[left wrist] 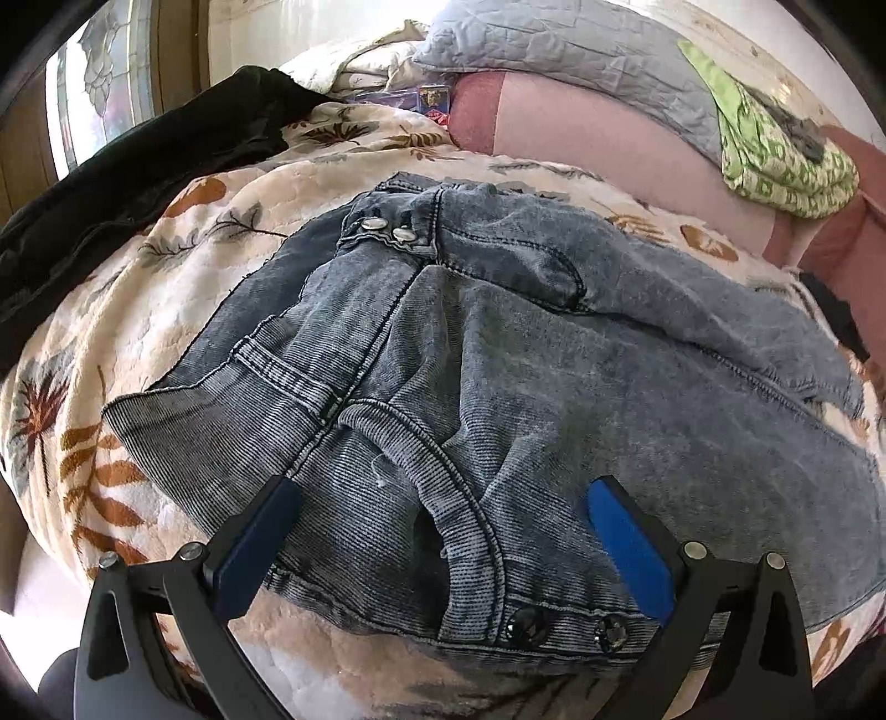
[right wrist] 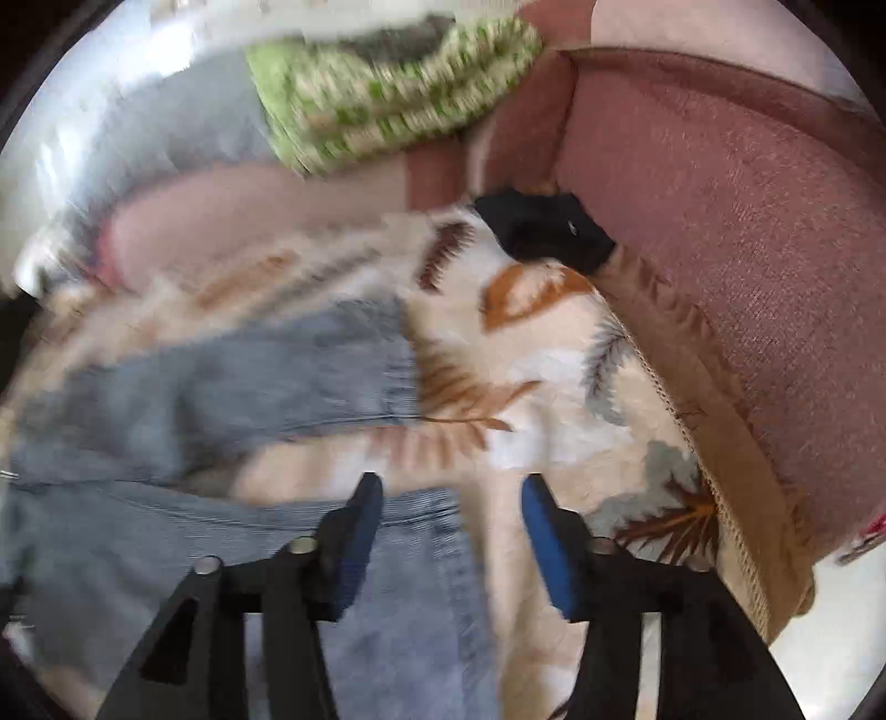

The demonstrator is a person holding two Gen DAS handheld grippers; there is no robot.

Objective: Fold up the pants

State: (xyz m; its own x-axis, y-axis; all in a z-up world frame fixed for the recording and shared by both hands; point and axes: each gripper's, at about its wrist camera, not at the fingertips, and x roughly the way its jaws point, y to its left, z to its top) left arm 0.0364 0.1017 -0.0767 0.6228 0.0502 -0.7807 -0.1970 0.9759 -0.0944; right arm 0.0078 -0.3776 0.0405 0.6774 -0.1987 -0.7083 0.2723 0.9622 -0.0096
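Bed [left wrist: 166, 288] under a leaf-print quilt [right wrist: 554, 387]. Grey-blue jeans [left wrist: 498, 360] spread flat on it, just ahead of both tongs; black garment [left wrist: 138, 166] beyond, leftward; green patterned cloth [left wrist: 775, 160] far ahead, rightward, on pillows.

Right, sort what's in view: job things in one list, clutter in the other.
Job:
jeans
left gripper, open
right gripper, open

Lying about:
leaf-print blanket (under the jeans)
black garment
green patterned cloth
grey quilted pillow
small black item
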